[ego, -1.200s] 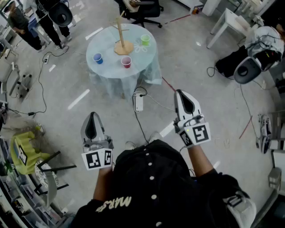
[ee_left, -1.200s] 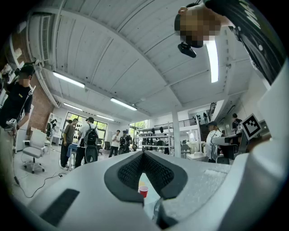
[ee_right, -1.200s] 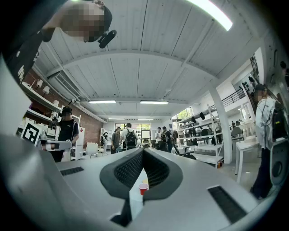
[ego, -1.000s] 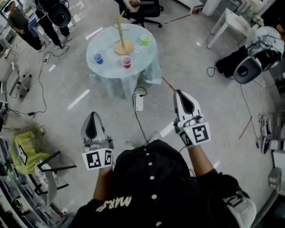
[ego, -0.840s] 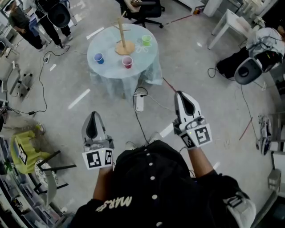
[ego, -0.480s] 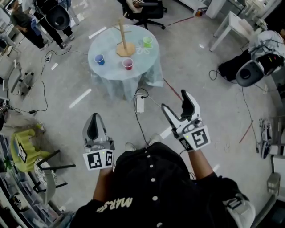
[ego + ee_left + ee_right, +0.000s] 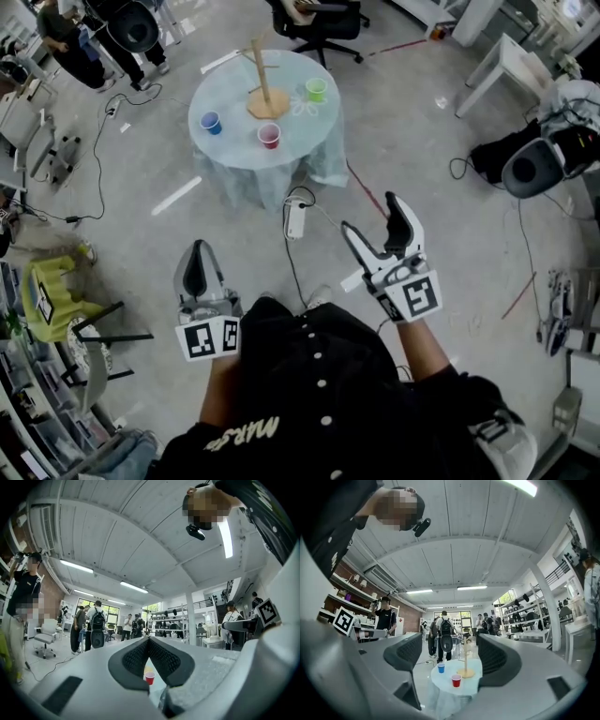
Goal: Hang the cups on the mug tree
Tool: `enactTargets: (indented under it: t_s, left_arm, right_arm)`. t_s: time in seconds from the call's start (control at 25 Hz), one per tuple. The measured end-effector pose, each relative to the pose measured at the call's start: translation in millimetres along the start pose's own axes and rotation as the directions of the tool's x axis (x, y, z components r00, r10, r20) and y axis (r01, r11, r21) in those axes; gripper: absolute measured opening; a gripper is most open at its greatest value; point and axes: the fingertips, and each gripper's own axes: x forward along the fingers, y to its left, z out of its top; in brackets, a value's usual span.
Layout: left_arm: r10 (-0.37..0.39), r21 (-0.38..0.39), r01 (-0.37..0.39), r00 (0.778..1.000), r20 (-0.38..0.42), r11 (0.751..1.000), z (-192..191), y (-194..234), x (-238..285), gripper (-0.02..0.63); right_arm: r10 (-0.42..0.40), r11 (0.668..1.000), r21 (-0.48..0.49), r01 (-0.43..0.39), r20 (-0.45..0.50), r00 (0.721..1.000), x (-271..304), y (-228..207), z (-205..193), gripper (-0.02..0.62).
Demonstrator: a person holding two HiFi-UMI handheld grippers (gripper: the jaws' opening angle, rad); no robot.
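Observation:
Far ahead in the head view stands a round table (image 7: 225,94) draped in pale blue cloth. On it are a wooden mug tree (image 7: 262,82), a blue cup (image 7: 211,122), a red cup (image 7: 269,136) and a green cup (image 7: 316,89). My right gripper (image 7: 373,217) is held over the floor, well short of the table; its jaws are opening with nothing between them. The right gripper view looks between the spread fingers (image 7: 407,654) at the table (image 7: 440,680), blue cup (image 7: 441,667), red cup (image 7: 456,680) and mug tree (image 7: 465,660). My left gripper (image 7: 196,253) is shut and empty; below its meeting tips (image 7: 148,641) the red cup (image 7: 149,678) shows.
A white power strip (image 7: 293,217) and cables lie on the floor between me and the table. A black office chair (image 7: 314,19) stands behind the table and people (image 7: 66,33) at the back left. A white side table (image 7: 511,61) and black gear (image 7: 530,164) are on the right.
The right gripper's jaws have gone from shut to wide apart. The view has shifted slightly, with the table a little lower in frame. The left gripper stays shut.

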Motion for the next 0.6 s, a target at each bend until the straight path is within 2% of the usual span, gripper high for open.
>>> enactTargets:
  t_s: [0.28, 0.6]
  left_arm:
    - [0.008, 0.009, -0.008, 1.000, -0.026, 1.000, -15, 5, 14, -0.005]
    - [-0.023, -0.029, 0.022, 0.999, -0.033, 0.999, -31, 43, 72, -0.005]
  right_arm:
    - [-0.004, 0.999, 0.039, 0.005, -0.025, 1.000, 23, -14, -22, 0.362]
    - [-0.040, 0.999, 0.009, 0.040, -0.032, 0.999, 78, -23, -27, 0.365]
